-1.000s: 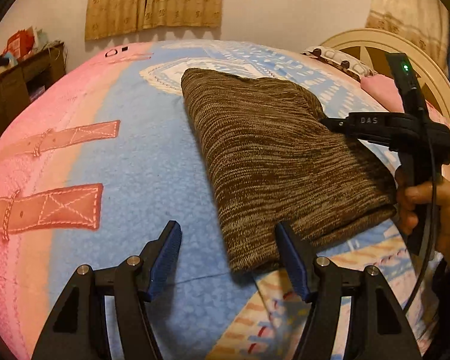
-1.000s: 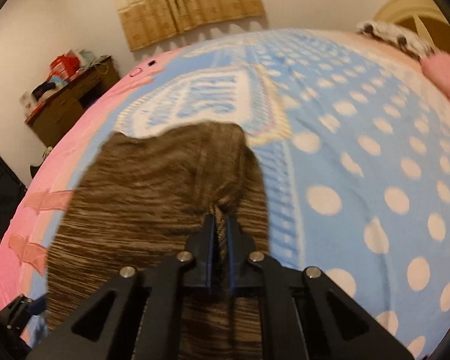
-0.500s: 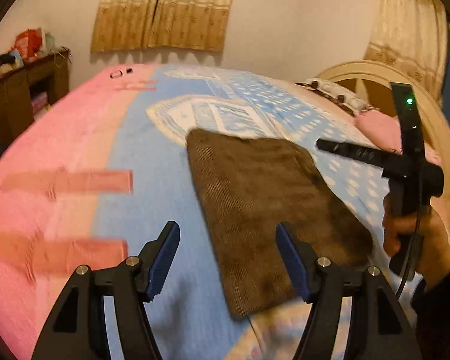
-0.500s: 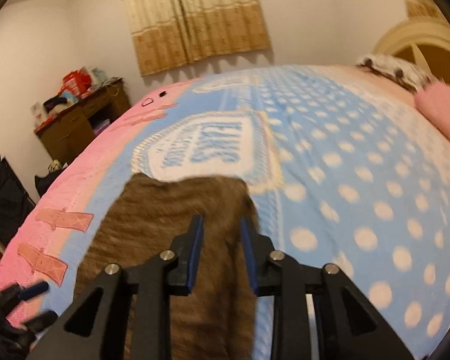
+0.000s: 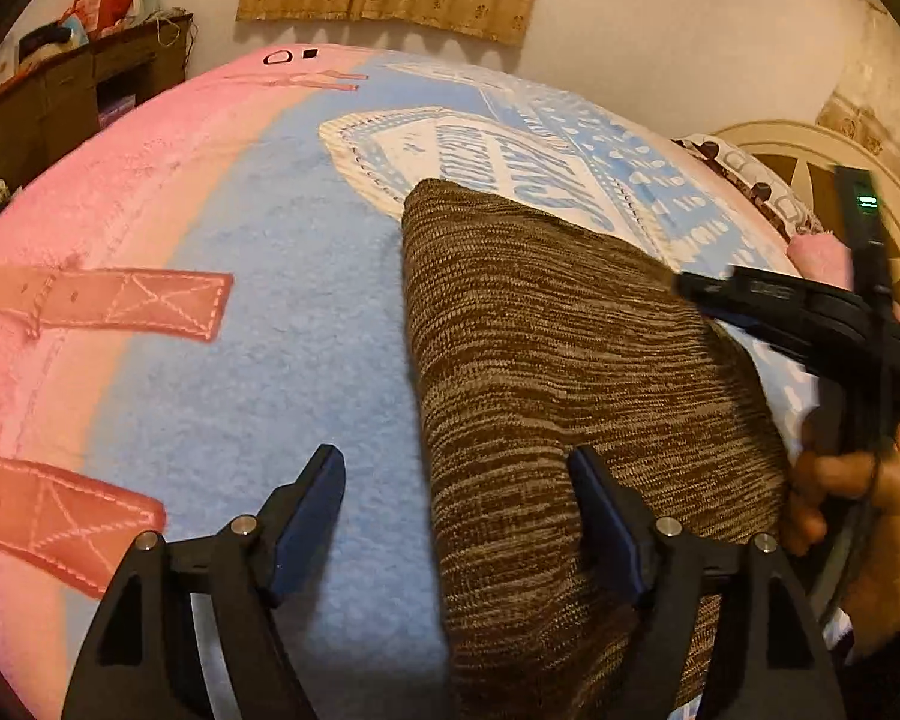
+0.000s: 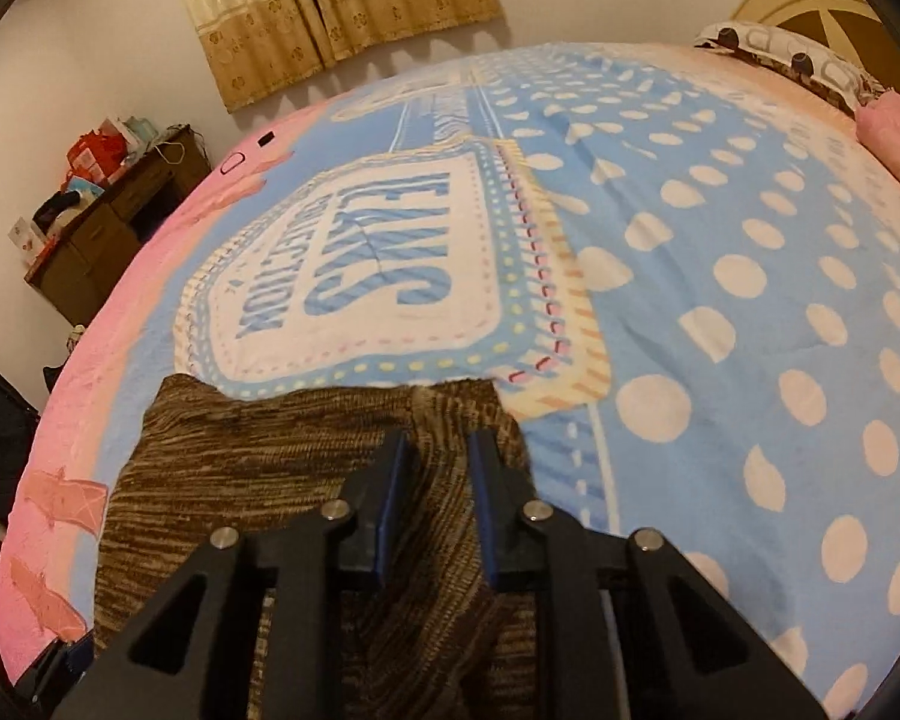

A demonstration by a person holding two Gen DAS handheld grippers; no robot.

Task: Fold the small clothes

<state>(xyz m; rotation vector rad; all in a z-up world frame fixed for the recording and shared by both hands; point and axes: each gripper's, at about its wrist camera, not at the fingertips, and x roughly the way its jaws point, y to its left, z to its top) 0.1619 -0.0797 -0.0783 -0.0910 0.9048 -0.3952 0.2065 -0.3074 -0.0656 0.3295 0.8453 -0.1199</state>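
The brown knit cloth [image 5: 570,396] lies folded on the blue and pink blanket [image 5: 258,360]; the left gripper [image 5: 456,516] is wide apart over its near edge, holding nothing; the right gripper [image 6: 435,480] sits a little apart over the cloth's far corner, pinching nothing.

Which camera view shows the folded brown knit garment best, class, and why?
The left wrist view: the brown knit garment lies along nearly its whole length on the blanket, edges visible. The right wrist view shows only its near end, partly hidden behind the right gripper.
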